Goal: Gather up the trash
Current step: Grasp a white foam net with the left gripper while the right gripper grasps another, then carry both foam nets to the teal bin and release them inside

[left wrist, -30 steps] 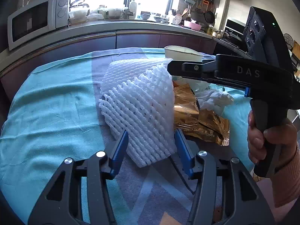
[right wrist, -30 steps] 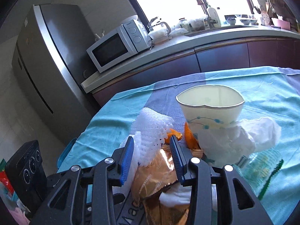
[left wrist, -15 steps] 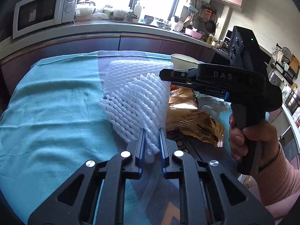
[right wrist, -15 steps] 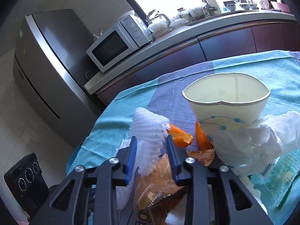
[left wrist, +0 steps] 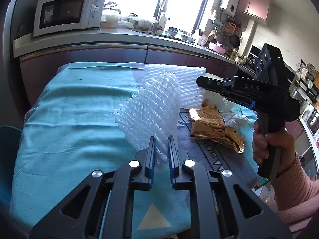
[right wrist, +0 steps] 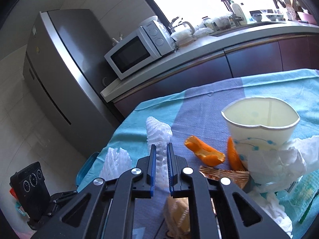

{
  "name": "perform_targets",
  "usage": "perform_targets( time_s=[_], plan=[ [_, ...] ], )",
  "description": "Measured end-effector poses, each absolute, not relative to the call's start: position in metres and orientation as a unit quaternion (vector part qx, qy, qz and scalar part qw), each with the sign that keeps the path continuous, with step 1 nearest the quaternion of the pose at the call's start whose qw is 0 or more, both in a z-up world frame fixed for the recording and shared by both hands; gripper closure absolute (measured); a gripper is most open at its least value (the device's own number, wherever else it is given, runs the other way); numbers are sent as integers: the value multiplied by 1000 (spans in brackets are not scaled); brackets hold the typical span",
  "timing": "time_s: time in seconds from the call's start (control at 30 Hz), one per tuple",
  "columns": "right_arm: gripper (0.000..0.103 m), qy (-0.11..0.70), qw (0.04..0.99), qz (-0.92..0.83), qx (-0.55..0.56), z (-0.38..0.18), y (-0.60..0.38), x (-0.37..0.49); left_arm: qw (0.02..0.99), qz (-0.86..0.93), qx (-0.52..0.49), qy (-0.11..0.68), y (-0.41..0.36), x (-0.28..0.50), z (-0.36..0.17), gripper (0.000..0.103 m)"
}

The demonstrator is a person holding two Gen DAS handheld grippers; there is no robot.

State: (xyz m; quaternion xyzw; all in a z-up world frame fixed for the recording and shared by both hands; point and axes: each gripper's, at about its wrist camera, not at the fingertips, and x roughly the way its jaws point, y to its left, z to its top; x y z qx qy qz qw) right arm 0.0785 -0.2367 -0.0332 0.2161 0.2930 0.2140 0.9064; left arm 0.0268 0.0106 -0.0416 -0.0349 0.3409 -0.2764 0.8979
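Observation:
Two white foam fruit nets are off the table. My left gripper [left wrist: 161,139] is shut on the lower edge of the nearer foam net [left wrist: 151,109], which stands up from its pads. My right gripper [right wrist: 160,146] has its jaws closing, with the other foam net [right wrist: 158,133] pinched between the blue pads. In the left wrist view the right gripper [left wrist: 199,80] grips that net [left wrist: 189,79] at its far corner. On the cloth lie orange peel [right wrist: 205,153], a gold wrapper [left wrist: 211,125], a paper cup [right wrist: 259,127] and crumpled tissue [right wrist: 279,159].
A teal and grey cloth [left wrist: 69,119] covers the table. A plastic bag with green print [right wrist: 303,189] lies at the right edge. Behind run a counter with a microwave [left wrist: 65,14] and a steel fridge [right wrist: 59,69]. A hand in a pink sleeve [left wrist: 287,177] holds the right gripper.
Both grippers have closed, each on a foam net. The left one has lifted its net up and away from the pile, and the two nets have pulled apart.

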Motion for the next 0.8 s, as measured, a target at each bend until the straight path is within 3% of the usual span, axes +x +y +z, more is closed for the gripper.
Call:
perform_targets(
  time_s=[0.33, 0.8],
  plan=[
    [94, 275, 898, 276, 205, -5, -199, 77, 922, -215, -61, 317, 79, 16, -22, 90],
    [94, 310, 847, 402, 157, 10, -55, 111, 944, -57, -118, 304, 227, 8, -19, 90]
  ],
)
